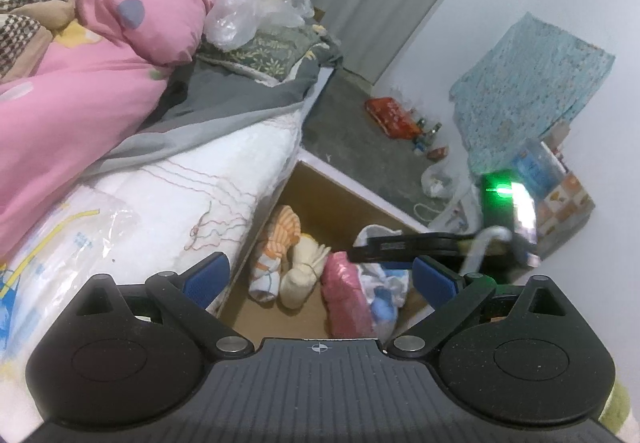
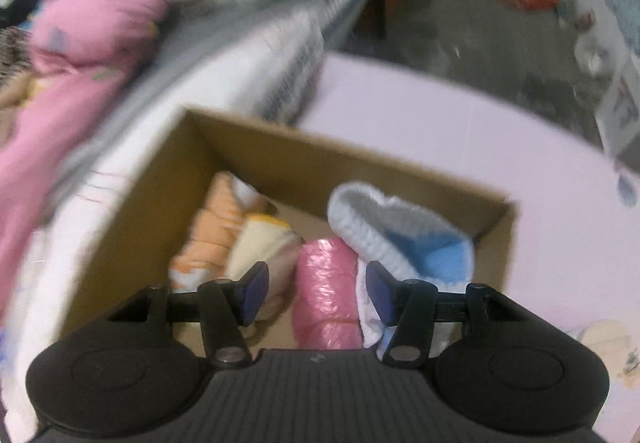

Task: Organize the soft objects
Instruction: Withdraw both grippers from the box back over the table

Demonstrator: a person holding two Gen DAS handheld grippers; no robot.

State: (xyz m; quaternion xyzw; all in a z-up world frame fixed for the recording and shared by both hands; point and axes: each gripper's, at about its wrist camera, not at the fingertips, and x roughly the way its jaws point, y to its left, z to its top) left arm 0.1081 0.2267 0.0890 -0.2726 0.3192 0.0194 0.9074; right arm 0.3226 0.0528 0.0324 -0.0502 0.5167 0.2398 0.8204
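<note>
A cardboard box (image 1: pixel 340 199) stands on the floor beside the bed and also shows in the right wrist view (image 2: pixel 280 151). In it lie an orange-striped sock (image 1: pixel 280 231) (image 2: pixel 212 227), a cream sock (image 1: pixel 304 267) (image 2: pixel 264 239), a pink bundle (image 1: pixel 344 295) (image 2: pixel 326 299) and a white-and-blue sock (image 1: pixel 384 291) (image 2: pixel 404 239). My left gripper (image 1: pixel 320 279) is open and empty above the box's near side. My right gripper (image 2: pixel 316 293) is open and empty just above the pink bundle; its body (image 1: pixel 420 243) reaches over the box in the left wrist view.
The bed (image 1: pixel 192 179) carries a pink quilt (image 1: pixel 92 55), a grey sheet and plastic bags (image 1: pixel 252 11). On the floor by the wall lie a red packet (image 1: pixel 392 115), small bottles and a blue cloth (image 1: pixel 532 91). The right wrist view is motion-blurred.
</note>
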